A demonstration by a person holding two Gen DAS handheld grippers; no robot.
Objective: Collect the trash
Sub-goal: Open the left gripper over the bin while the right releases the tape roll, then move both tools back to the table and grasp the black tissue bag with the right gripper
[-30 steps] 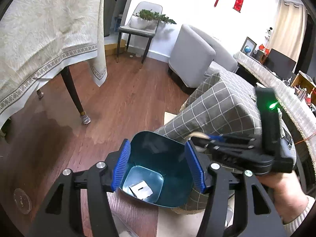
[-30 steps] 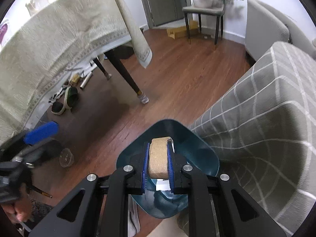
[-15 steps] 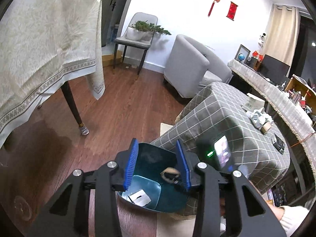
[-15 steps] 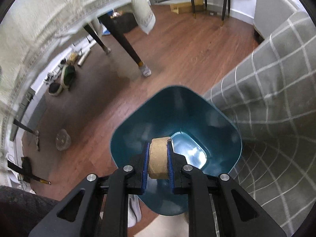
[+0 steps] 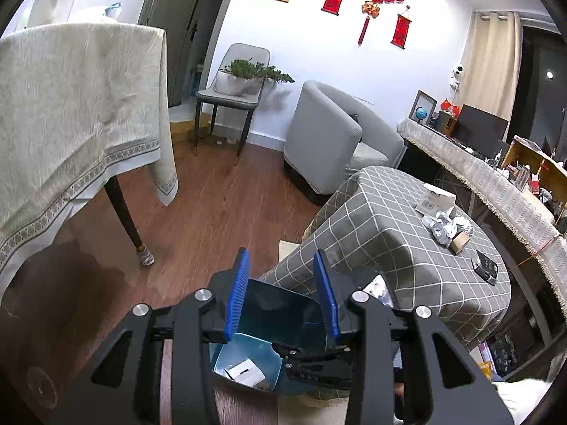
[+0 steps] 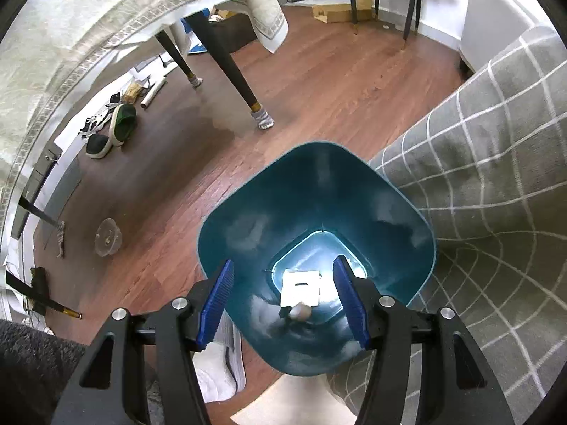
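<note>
Roll (image 6: 300,312) now down in teal bin (image 6: 407,212), beside checked table (image 6: 496,177).

Bins: one teal bin (image 6: 315,212)
Foil balls: two (image 5: 444,226)
Tape rolls: one (image 5: 460,241)
Shoes: two (image 6: 113,131)

Brown roll (image 6: 300,312) inside teal bin (image 6: 255,212)
</note>
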